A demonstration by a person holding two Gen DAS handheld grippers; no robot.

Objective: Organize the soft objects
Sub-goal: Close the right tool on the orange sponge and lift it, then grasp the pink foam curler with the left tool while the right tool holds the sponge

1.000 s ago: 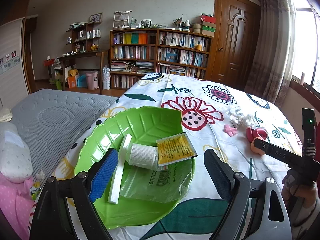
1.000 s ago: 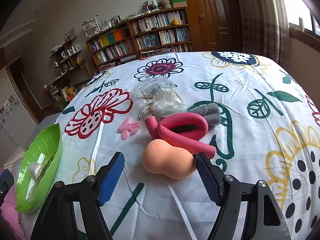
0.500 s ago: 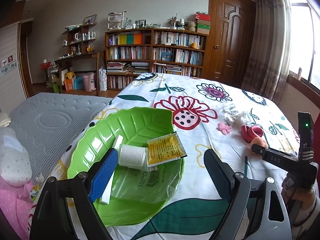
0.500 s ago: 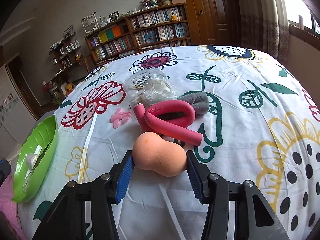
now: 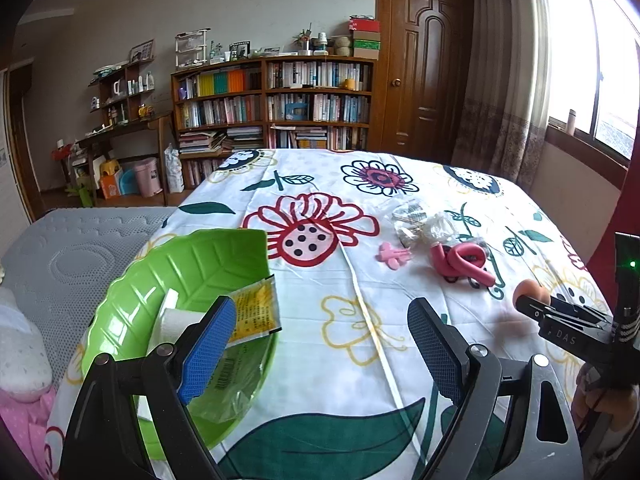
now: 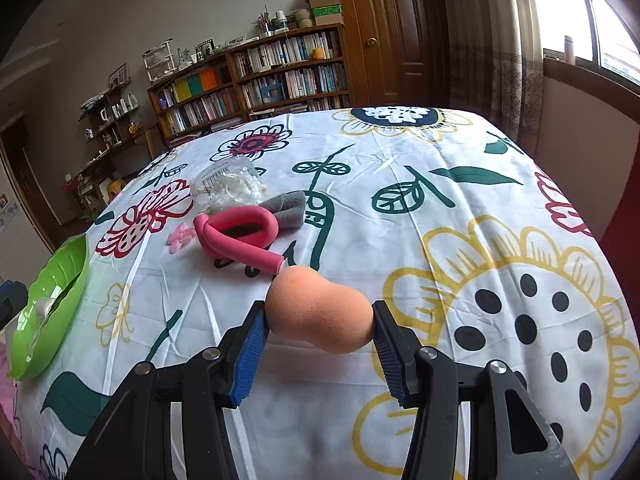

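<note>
Nearest the right wrist camera, the right gripper has its blue fingers clamped on the orange sponge, a gourd-shaped piece of foam that sits just above the flowered bedsheet. By its look the sponge is very light, yielding and not fragile; the hold across its wide lower bulb seems sound, since the narrow neck would likely squash and slip. A second ago the fingers stood apart on either side of the sponge as it lay on the sheet; they have since closed on it and raised it. Beyond lie the pink foam roller, a grey foam piece, a small pink clip and a clear packet. The left gripper, fingers apart and holding nothing, hovers at the near edge of the green leaf dish, which has shifted leftward in its view.
</note>
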